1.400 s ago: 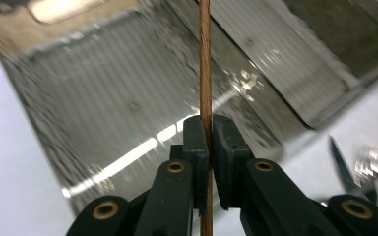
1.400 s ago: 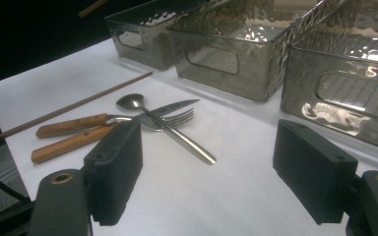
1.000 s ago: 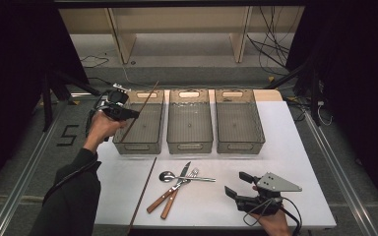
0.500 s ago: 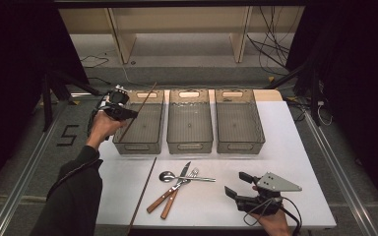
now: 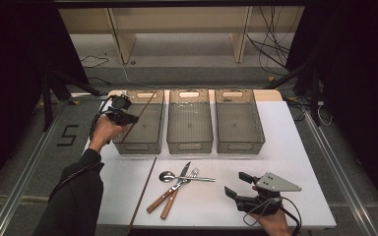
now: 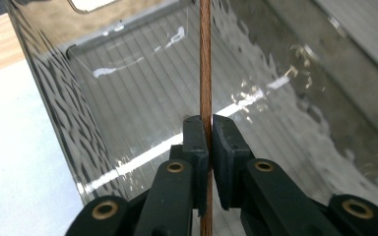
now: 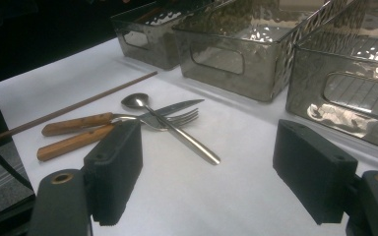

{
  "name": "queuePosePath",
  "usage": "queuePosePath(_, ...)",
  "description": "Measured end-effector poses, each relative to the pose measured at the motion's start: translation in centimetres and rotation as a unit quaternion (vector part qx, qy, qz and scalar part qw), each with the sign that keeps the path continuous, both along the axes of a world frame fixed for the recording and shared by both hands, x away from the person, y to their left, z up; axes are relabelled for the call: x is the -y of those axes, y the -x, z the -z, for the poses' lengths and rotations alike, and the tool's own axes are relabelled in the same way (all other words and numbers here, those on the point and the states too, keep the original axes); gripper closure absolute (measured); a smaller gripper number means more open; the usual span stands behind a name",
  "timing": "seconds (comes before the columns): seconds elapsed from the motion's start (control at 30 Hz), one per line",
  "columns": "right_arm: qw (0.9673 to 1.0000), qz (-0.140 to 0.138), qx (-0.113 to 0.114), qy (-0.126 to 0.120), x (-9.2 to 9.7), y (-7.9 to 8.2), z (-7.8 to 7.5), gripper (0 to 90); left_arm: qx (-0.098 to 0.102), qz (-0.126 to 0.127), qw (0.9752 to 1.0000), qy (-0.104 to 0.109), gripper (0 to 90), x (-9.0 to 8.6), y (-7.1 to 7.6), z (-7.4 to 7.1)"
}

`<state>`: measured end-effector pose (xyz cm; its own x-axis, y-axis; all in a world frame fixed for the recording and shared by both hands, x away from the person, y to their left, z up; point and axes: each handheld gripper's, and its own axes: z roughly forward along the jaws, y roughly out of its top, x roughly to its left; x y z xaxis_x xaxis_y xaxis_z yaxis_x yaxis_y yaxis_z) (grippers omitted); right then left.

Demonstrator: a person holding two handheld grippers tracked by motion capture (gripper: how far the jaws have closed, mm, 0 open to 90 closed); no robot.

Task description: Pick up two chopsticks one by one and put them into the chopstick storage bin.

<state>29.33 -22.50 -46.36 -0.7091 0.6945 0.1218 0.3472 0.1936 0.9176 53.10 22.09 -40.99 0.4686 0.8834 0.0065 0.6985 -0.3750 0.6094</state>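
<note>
High view, nearest the person: the right tool (image 5: 240,186) rests at the table's (image 5: 295,147) front edge, its jaws standing well apart with nothing between them, the hand behind it cut off by the frame's bottom. Just left of it lies a crossed heap of cutlery: a spoon (image 5: 170,176), a fork (image 5: 197,175) and a knife (image 5: 183,173), with two wooden handles (image 5: 158,201) pointing toward the person; which handle belongs to which piece is hard to tell where they overlap. Left of the heap a single chopstick (image 5: 143,193) lies on the table, its near end running off the edge. Farther back stand three clear bins in a row. Over the left bin (image 5: 142,145) the left tool (image 5: 128,117) is clamped on a second chopstick (image 5: 144,109), which slants up across that bin. Left gripper view shows the pads (image 6: 195,142) pressed on the chopstick (image 6: 205,59), its lower end hidden behind the jaws, its upper end cut off by the frame
</note>
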Motion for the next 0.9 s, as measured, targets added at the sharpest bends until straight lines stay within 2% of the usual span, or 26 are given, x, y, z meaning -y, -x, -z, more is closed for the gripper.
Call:
queuePosePath(0.17,1.0,0.0,0.0,0.0,0.0,0.0,0.0,27.8,0.0,-0.002,1.0,0.0,83.9,0.2,0.0,0.3)
queuePosePath(0.27,1.0,0.0,0.001,0.001,0.0,0.0,0.0,27.8,0.005,-0.007,0.9999,0.01,82.7,0.0,0.0,0.2)
queuePosePath(0.3,1.0,0.0,-0.001,0.0,0.0,0.0,0.0,27.8,0.007,-0.01,0.9998,0.015,71.7,0.0,0.0,0.2)
queuePosePath(0.33,1.0,0.0,-0.001,0.0,0.0,0.0,0.0,27.8,0.008,-0.011,0.9997,0.018,71.7,0.1,0.1,0.1)
queuePosePath(0.4,1.0,0.0,-0.001,0.0,0.0,0.0,0.0,27.8,0.01,-0.012,0.9996,0.022,65.7,0.0,0.3,-0.2)
queuePosePath(0.47,1.0,0.001,-0.001,0.0,0.0,0.0,0.0,27.8,0.016,-0.018,0.9992,0.031,58.4,0.1,0.7,-0.6)
queuePosePath(0.5,1.0,0.0,-0.001,0.0,0.0,0.0,0.0,27.7,0.017,-0.017,0.9993,0.027,51.5,0.2,0.9,-0.8)
queuePosePath(0.53,1.0,0.0,-0.001,0.0,0.0,0.0,0.0,27.7,0.016,-0.015,0.9995,0.024,51.5,0.3,1.2,-1.0)
queuePosePath(0.57,1.0,0.0,0.0,0.001,0.0,0.0,0.0,27.8,0.016,-0.014,0.9995,0.022,47.9,0.4,1.5,-1.3)
queuePosePath(0.77,1.0,0.0,-0.002,0.001,-0.1,0.0,0.0,27.8,0.016,-0.022,0.9986,0.045,33.8,0.7,4.3,-2.4)
queuePosePath(0.9,1.0,-0.002,-0.004,0.004,-0.2,0.0,0.1,27.8,0.009,-0.017,0.9986,0.048,28.3,1.2,6.5,-2.5)
